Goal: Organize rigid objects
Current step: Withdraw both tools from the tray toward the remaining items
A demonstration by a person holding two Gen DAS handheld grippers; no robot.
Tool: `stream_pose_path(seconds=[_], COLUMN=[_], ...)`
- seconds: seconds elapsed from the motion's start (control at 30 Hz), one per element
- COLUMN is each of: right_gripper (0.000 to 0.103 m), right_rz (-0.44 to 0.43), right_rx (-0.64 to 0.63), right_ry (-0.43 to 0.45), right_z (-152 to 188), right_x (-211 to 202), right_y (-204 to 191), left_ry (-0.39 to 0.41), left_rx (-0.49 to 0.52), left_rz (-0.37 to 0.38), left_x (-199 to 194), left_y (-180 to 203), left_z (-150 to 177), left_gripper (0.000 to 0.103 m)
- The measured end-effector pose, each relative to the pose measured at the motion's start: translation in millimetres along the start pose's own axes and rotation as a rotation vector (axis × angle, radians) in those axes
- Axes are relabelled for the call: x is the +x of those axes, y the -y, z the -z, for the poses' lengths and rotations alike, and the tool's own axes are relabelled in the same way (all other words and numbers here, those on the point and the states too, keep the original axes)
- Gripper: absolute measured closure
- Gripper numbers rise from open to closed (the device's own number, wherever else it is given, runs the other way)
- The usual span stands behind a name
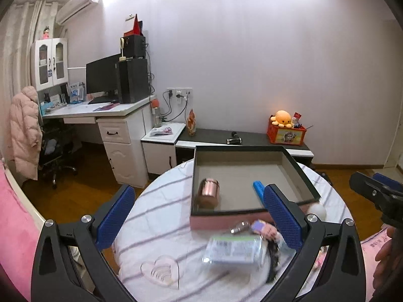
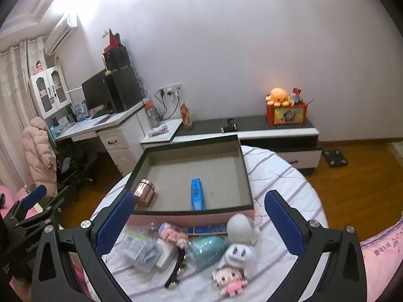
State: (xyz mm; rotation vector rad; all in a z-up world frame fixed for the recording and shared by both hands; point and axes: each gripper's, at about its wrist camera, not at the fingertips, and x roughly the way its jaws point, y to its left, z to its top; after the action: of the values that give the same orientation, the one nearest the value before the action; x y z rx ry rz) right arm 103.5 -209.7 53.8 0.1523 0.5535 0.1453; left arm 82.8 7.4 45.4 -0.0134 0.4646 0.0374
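A shallow box (image 1: 239, 156) (image 2: 194, 148) with a dark rim and pink side sits on the round striped table (image 1: 161, 216) (image 2: 277, 176). Inside lie a copper tin (image 1: 208, 192) (image 2: 144, 191) and a blue bar (image 1: 258, 188) (image 2: 197, 193). In front of the box is a loose pile: a plastic packet (image 1: 234, 249) (image 2: 141, 248), a teal dome (image 2: 207, 249), a white plug (image 2: 238, 253), a pink block figure (image 2: 229, 278) and a black hairband (image 2: 176, 269). My left gripper (image 1: 199, 190) and right gripper (image 2: 200, 194) hover above the pile, both wide open and holding nothing.
A clear heart-shaped dish (image 1: 161, 271) lies near the table's front. Behind stand a low dark-topped cabinet (image 2: 252, 125) with an orange toy box (image 2: 287, 113), and a white desk (image 1: 100, 110) with a monitor. Pink bedding (image 2: 382, 246) borders the table. Wooden floor surrounds it.
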Motion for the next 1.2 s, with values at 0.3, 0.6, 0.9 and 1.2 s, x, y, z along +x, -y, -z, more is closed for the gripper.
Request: stream_pose_path(seconds=[0.3,0.6,0.9,1.2], right_gripper=[0.0,0.0,0.0,0.0], right_rz=[0.063,0.108,0.127,0.147], right_rx=[-0.063,-0.076,-0.098,-0.084], right_ry=[0.063,0.021,-0.029,-0.066], right_z=[39.2,86.4,105.4,109.7], right_x=[-49.0,-53.2,-41.2,-33.0], right_y=[-20.2,-24.7,-23.7,-12.0], left_ry=[-0.028,-0.091,-0.123,-0.171], left_rx=[-0.003,0.0,0.01,0.0], left_rz=[-0.033,-0.011,0.027,0.048], left_x=[-33.9,-35.8,-32.7,-19.8], left_y=[-0.1,-4.6,1.3,0.7], left_z=[41.7,81.6,92.9,100.6], left_gripper=[0.0,0.0,0.0,0.0])
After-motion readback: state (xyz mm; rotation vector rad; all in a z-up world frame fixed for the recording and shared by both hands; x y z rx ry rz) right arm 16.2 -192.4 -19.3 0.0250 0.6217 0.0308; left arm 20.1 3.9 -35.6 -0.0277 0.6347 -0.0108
